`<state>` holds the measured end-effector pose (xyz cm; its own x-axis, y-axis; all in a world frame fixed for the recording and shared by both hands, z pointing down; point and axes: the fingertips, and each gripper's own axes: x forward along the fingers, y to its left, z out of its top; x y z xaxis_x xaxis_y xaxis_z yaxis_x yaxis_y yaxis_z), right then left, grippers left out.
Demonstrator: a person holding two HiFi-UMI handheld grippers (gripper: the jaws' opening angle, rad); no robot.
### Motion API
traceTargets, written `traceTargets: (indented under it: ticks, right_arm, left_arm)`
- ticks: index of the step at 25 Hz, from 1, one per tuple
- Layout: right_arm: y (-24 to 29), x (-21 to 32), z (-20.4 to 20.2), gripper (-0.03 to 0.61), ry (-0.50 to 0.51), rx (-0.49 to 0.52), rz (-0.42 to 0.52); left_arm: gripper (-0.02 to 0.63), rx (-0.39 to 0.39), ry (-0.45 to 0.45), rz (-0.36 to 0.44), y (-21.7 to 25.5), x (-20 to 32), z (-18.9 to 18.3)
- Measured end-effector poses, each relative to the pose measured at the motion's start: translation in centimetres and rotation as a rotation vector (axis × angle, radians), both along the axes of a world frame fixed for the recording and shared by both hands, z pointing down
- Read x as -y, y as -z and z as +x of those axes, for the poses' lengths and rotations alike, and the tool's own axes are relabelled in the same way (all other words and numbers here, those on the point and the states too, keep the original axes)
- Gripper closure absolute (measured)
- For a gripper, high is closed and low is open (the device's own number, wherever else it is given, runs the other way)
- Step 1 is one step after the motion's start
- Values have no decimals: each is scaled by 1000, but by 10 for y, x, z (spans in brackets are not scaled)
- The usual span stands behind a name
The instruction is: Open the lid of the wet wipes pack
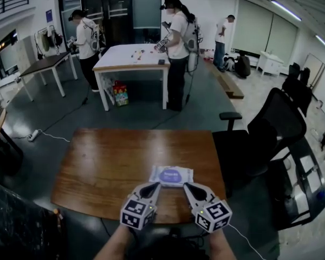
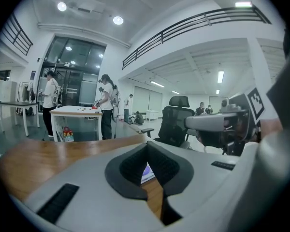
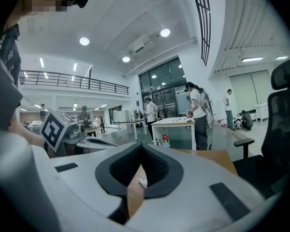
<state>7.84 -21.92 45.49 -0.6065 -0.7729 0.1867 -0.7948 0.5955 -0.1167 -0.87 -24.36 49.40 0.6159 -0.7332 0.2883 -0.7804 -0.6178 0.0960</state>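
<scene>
The wet wipes pack [image 1: 171, 176], white with a purple oval lid, lies flat near the front edge of the brown wooden table [image 1: 108, 161]. My left gripper [image 1: 155, 186] hovers just in front of the pack's left corner and my right gripper [image 1: 187, 187] in front of its right corner. Both point away from me, jaw tips together, with nothing held. In the left gripper view the shut jaws [image 2: 147, 144] hide most of the pack [image 2: 147, 173]. In the right gripper view only a pack corner [image 3: 142, 181] shows below the shut tips [image 3: 141, 146].
A black office chair [image 1: 276, 129] stands just right of the table. Farther back, people stand around a white table [image 1: 132, 56], with a grey table [image 1: 43, 65] to its left. A power strip [image 1: 33, 135] lies on the floor at left.
</scene>
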Motion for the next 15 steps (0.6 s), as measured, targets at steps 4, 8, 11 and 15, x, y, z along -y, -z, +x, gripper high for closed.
traceTargets:
  ticks: [4, 8, 11, 15]
  right_arm:
    - [-14, 37, 15, 568, 46, -34, -21]
    - [-30, 58, 12, 568, 105, -90, -45]
    - [-45, 67, 9, 568, 126, -122, -67]
    - [-74, 82, 4, 568, 138, -158, -119]
  left_arm:
    - [607, 35, 55, -34, -14, 30, 8]
    - [607, 62, 113, -61, -27, 49, 6]
    - [607, 80, 137, -88, -43, 59, 3]
    - [607, 111, 153, -135, -70, 75, -2]
